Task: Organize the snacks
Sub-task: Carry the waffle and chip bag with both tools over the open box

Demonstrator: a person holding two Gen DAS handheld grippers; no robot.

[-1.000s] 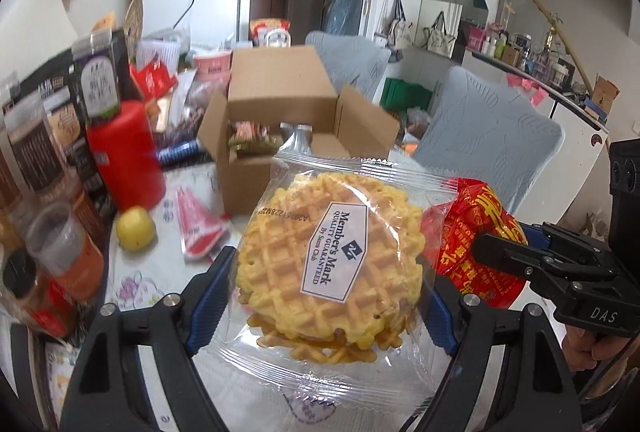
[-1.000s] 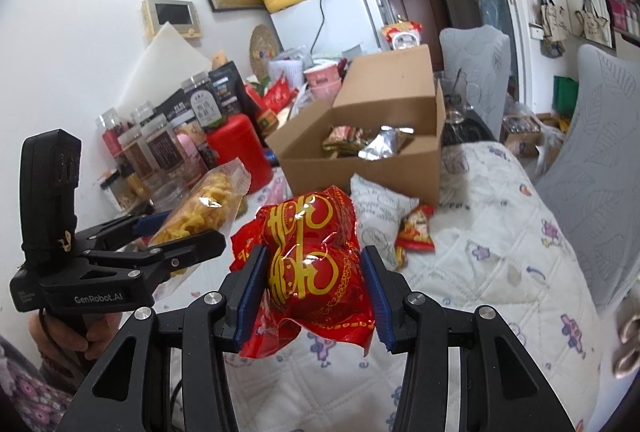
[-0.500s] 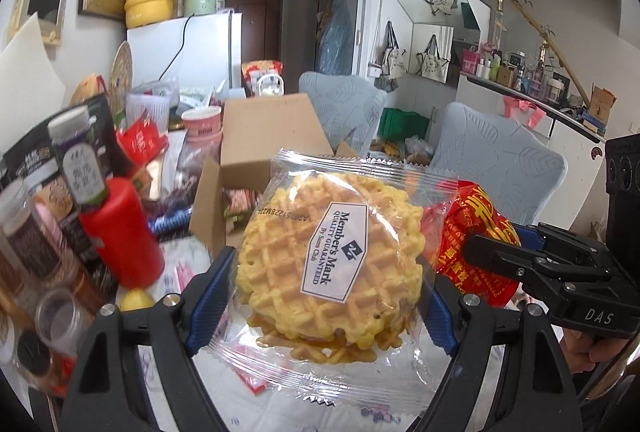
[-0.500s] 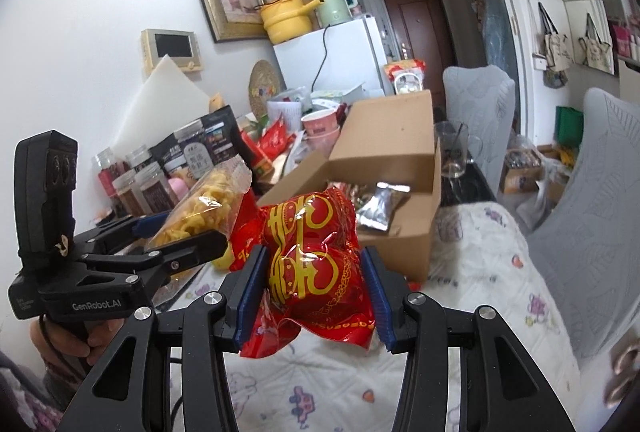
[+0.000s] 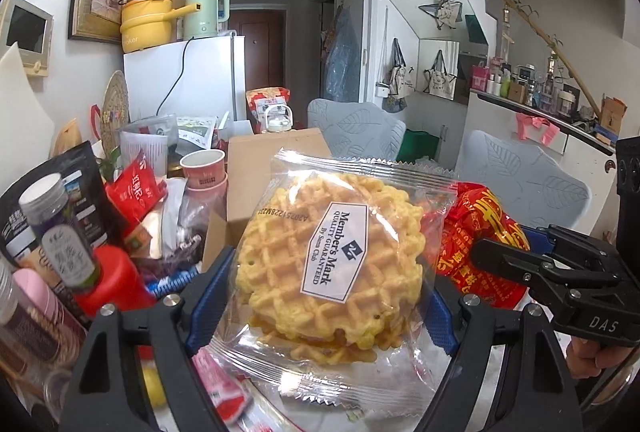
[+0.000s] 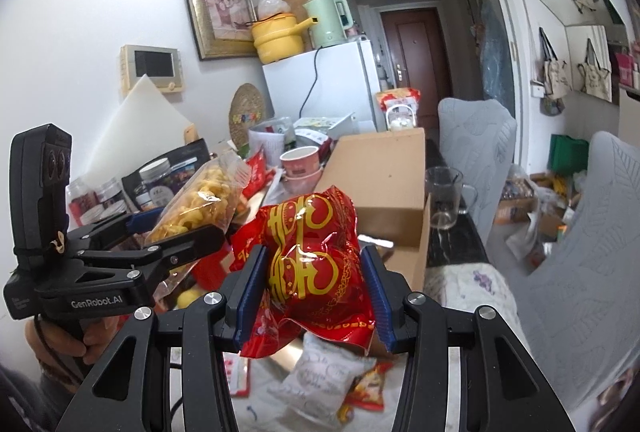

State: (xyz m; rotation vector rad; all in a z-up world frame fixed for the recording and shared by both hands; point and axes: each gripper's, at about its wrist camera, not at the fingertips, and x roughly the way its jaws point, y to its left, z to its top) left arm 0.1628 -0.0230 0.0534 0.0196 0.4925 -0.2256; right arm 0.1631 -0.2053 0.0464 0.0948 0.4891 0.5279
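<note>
My left gripper point(image 5: 320, 296) is shut on a clear packet of yellow waffles point(image 5: 332, 264) with a white Member's Mark label, held up in the air. Beside it on the right, my right gripper point(image 6: 312, 288) is shut on a red snack bag with gold lettering point(image 6: 308, 252). The red snack bag point(image 5: 476, 248) also shows at the right of the left wrist view, and the waffle packet point(image 6: 200, 203) at the left of the right wrist view. Behind both stands an open cardboard box point(image 6: 384, 183), its back flap up; its inside is hidden.
The table's left side is crowded: a red canister point(image 5: 116, 280), jars point(image 5: 52, 228), pink cups point(image 5: 202, 167), snack bags. A white packet point(image 6: 320, 384) and small red packets lie on the floral cloth below. A glass mug point(image 6: 444, 199) stands right of the box. Grey chairs point(image 6: 476, 143) stand behind.
Both grippers have risen and moved forward with their packets still held. The box now sits lower and nearer in both views, its inside no longer visible.
</note>
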